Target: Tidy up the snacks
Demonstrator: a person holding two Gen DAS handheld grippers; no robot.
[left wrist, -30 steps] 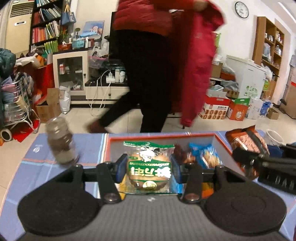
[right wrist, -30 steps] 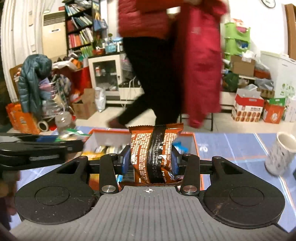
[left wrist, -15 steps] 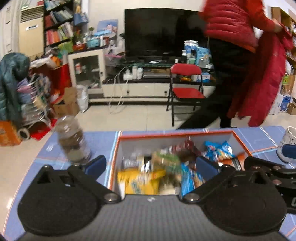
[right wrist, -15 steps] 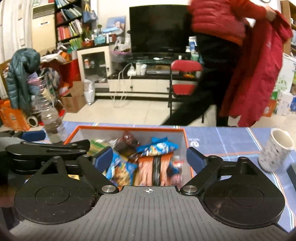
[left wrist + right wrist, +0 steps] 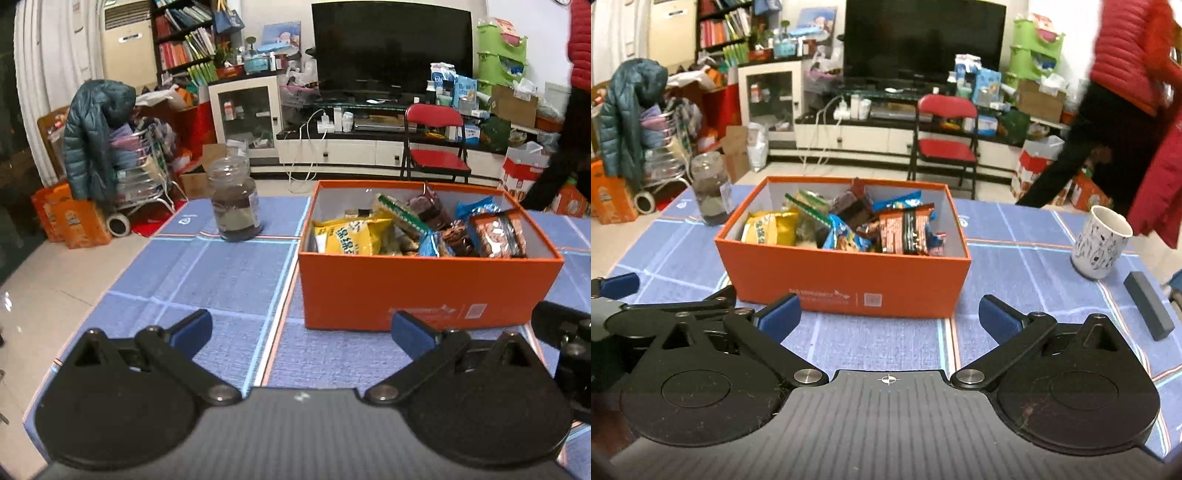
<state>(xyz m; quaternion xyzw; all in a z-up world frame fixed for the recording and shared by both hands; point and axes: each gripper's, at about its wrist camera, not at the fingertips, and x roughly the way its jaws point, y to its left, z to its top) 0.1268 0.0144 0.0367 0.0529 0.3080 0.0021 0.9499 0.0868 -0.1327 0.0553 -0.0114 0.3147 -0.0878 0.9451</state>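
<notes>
Both tongs spread wide, gripping nothing, above the blue-clothed desk (image 5: pixel 229 280).
Left tongs (image 5: pixel 301 330) and right tongs (image 5: pixel 889 318) face the orange cardboard box (image 5: pixel 849 284) filled with packaged snacks (image 5: pixel 842 225).

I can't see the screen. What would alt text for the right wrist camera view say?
An open orange cardboard box full of colourful snack packets sits on a blue grid-patterned tablecloth, just beyond the right gripper, whose blue-padded fingers are spread wide and empty. A glass jar stands left of the box; a white patterned cup stands right.
</notes>
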